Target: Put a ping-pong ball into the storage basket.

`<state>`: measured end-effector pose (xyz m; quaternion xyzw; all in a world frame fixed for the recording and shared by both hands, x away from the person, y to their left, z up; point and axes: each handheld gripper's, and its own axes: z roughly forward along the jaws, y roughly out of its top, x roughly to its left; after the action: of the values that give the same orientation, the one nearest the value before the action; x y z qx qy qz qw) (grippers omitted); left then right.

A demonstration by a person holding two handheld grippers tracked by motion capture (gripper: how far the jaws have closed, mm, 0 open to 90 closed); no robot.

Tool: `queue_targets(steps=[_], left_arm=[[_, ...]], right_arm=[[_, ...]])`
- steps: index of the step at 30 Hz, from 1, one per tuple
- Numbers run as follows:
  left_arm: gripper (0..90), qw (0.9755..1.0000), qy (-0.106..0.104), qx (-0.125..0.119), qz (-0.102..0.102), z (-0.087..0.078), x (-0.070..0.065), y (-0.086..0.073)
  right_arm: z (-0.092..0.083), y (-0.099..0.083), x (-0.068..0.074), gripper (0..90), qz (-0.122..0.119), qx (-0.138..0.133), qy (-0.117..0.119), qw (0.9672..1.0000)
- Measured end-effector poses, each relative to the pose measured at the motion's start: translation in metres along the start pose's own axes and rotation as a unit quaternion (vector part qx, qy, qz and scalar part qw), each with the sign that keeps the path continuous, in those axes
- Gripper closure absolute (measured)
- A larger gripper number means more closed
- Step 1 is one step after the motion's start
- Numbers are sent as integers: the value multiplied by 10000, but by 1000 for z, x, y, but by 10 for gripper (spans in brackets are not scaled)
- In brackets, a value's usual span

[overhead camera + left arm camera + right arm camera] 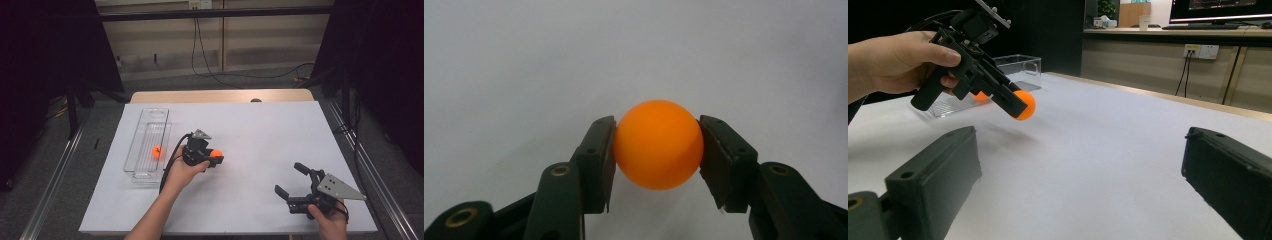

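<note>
Above the middle of the white table (260, 130), the left gripper (216, 156) clamps an orange ball (658, 144); near the front edge, the right gripper (290, 180) has its jaws wide apart with nothing between.

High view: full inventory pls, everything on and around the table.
Orange ball, held: 1, orange, clamped between the left tool's jaws, above the sheet.
Orange ball, in tray: 1, orange, lying inside the clear tray.
Clear tray: 1, transparent plastic, long and narrow, on the left part of the sheet.
White sheet: 1, white, covering most of the table.
Table: 1, light wood, edge showing at the far side.
Wall cables: black, hanging from a socket and trailing on the floor behind.
Left tool: 1, black, right of the tray, shut on the held ball.
Right tool: 1, black, near right corner, jaws open, nothing between them.
</note>
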<state>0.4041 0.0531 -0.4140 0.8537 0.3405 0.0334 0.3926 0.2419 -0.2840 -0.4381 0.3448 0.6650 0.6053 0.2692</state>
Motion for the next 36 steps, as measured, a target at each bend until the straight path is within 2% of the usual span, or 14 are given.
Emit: queue_targets(steps=[5, 9, 36], left_arm=[[508, 10000, -5, -45, -81, -4, 3, 0], [508, 10000, 26, -21, -47, -5, 4, 0], [508, 9997, 129, -92, -176, -21, 17, 2]], right_arm=[[0, 0, 0, 16, 13, -8, -2, 10000], [0, 0, 0, 15, 15, -13, -10, 10000], [-1, 0, 0, 15, 23, -15, -2, 10000]])
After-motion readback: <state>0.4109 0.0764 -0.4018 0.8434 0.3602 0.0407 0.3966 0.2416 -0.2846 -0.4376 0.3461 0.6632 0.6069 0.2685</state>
